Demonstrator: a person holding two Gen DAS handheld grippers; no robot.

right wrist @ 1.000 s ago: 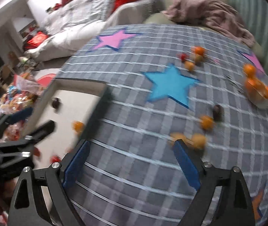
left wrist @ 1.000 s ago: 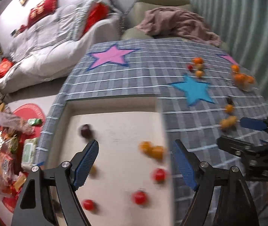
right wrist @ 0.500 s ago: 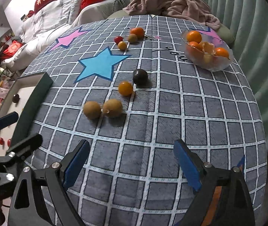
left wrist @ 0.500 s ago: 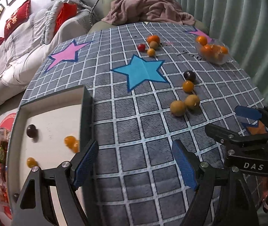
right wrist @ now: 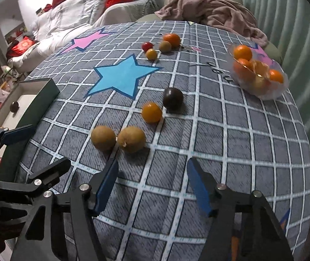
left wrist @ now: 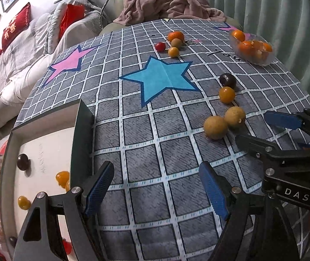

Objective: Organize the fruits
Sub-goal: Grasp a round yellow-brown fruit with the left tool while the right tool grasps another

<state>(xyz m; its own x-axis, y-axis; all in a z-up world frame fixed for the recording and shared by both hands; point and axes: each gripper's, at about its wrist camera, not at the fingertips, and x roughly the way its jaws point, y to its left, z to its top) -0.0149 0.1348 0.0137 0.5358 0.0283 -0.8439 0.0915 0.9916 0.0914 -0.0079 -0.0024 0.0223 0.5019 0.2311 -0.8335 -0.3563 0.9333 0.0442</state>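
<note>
1. The loose fruit you are sorting lies on the grey checked tablecloth (right wrist: 231, 130): two tan round fruits (right wrist: 131, 139) sit side by side, touching or nearly so. Just beyond them is a small orange fruit (right wrist: 151, 112), with a dark plum (right wrist: 172, 98) close by it.
2. Farther back, past the blue star (right wrist: 122, 76), is a cluster of four: a red cherry tomato (right wrist: 147, 46), a small yellow fruit (right wrist: 151, 54), a tan fruit (right wrist: 165, 46) and a mandarin (right wrist: 171, 39).
3. A clear bowl (right wrist: 263, 91) at the cloth's far right holds several mandarins.
4. The tray (left wrist: 83, 126) with a dark rim and pale floor sits at the left edge of the table. It holds a dark fruit (left wrist: 22, 162), some orange ones (left wrist: 62, 178) and something red low down, partly hidden.
5. Your right gripper (right wrist: 152, 187) hovers just short of the two tan fruits. Its jaws have just been closing, yet they stand apart with only cloth between them.
6. Your left gripper (left wrist: 157, 187) is released too, gaping over bare cloth just beside the tray's right wall.
7. Beyond the table are a sofa with red cushions (left wrist: 15, 28) and a chair draped with a pinkish blanket (left wrist: 172, 4).
</note>
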